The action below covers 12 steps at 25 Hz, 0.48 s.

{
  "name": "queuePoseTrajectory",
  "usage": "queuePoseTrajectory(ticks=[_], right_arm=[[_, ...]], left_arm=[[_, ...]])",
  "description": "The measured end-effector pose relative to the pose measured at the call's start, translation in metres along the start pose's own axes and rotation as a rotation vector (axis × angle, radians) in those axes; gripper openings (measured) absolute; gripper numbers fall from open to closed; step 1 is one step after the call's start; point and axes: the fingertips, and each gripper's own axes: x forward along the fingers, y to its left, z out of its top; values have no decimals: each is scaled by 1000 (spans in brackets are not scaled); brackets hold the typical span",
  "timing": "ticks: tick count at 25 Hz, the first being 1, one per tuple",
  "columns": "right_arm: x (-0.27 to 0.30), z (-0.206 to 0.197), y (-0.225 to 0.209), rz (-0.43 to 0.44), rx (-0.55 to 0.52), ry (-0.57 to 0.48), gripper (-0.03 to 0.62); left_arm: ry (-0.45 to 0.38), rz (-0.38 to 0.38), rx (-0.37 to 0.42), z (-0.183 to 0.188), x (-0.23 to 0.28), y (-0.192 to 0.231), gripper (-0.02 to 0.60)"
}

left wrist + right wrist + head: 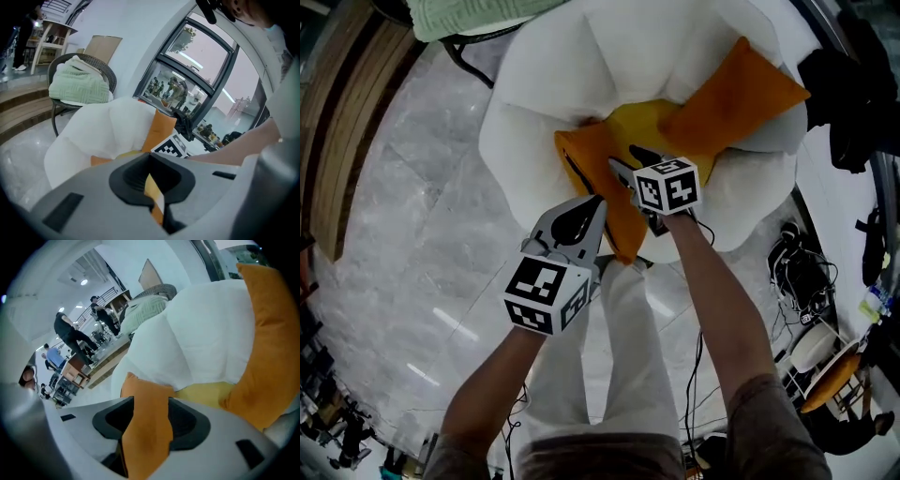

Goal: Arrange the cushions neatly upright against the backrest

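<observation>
Orange cushion [584, 159] lies slumped on the chair [534, 112] (not yet upright), so the left gripper [598, 202] pinches its edge, jaws closed; the right gripper [628, 162] straddles it, jaws spread.

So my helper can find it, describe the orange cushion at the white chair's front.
Find the white puffy chair. Two orange cushions are on it. The front cushion sits at its edge by the person's legs; the rear cushion leans against the backrest.

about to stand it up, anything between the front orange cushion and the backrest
Nothing solid: only the yellow seat pad lies between the front cushion and the backrest; the other cushion already leans at the right.
</observation>
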Motion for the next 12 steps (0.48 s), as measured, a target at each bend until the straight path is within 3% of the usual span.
queuePoseTrajectory(ticks=[5,12], right_arm=[[29,-36,15,61,13,105,227],[58,-50,23,45,41,109,227]], left_arm=[[6,-3,-44,-18,2,12,5],[13,-25,-69,-35,1,19,5]])
